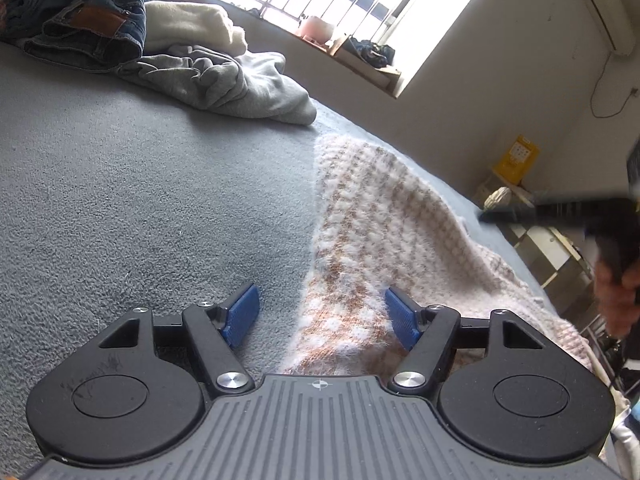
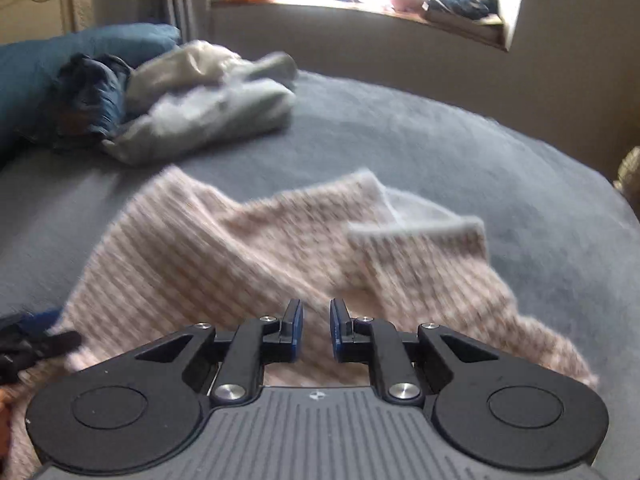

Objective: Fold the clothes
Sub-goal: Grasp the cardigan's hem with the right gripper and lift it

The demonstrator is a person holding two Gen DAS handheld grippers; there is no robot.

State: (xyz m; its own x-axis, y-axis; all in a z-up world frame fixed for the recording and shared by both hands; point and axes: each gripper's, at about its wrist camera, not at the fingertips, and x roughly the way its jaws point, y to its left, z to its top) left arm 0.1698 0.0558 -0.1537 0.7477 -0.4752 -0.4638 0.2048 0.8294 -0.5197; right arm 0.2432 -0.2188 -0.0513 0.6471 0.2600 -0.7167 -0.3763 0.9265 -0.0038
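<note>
Left hand-held gripper (image 1: 322,314) is held with its blue pads (image 1: 242,314) well apart, low over the near edge of the fuzzy pink-and-tan checked knit sweater (image 1: 384,216), nothing pinched yet. Right hand-held gripper (image 2: 316,330) has its jaws nearly together with a slim gap, and no fabric can be seen caught between them.

The sweater is spread rumpled on the grey fleece bed cover (image 1: 152,184), well apart from the pile of grey sweatshirt (image 1: 224,80) and dark blue jeans (image 1: 84,20). Its long axis probably runs away from the left gripper toward the window, one corner flipped over.

Best done by pinching one layer at the hem, so the cloth can be flattened before folding.
</note>
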